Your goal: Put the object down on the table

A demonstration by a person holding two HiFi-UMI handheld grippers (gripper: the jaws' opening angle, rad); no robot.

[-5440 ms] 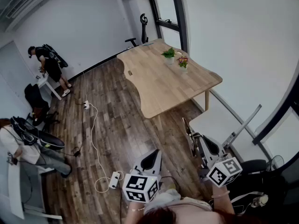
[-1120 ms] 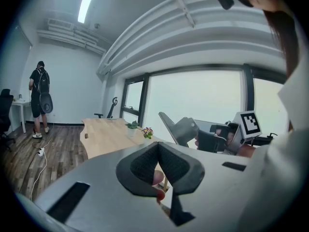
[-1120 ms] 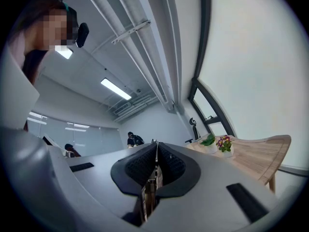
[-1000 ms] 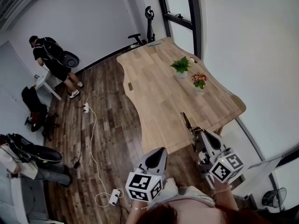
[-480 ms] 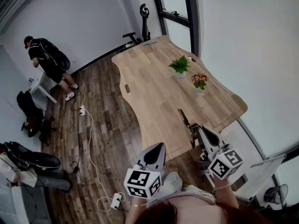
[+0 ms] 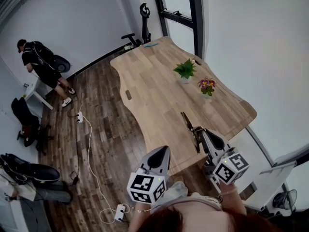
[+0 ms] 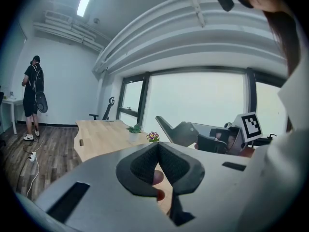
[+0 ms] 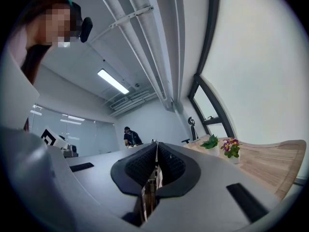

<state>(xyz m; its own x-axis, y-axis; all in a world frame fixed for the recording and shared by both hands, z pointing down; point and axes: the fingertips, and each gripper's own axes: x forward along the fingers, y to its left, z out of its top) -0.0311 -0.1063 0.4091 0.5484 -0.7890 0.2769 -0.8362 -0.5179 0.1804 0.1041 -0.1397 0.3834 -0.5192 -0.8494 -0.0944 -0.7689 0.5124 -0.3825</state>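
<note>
– Right hand-held gripper [image 6: 199,131], head view?
– Clenched on a thin dark object [image 6: 187,122] that juts toward 11 o'clock, over the worktop [image 6: 154,81] near its edge. The left hand-held gripper [image 6: 163,151] sits at its 8 o'clock.
– Left gripper view?
– Jaws pressed together, nothing between.
– Right gripper view?
– Jaws pinch the thin brownish object edge-on.

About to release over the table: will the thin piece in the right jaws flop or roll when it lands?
Probably stiff: the thin piece juts straight past the right gripper without drooping. It looks flat and slim, so likely light, and should lie flat on the table, not roll.
</note>
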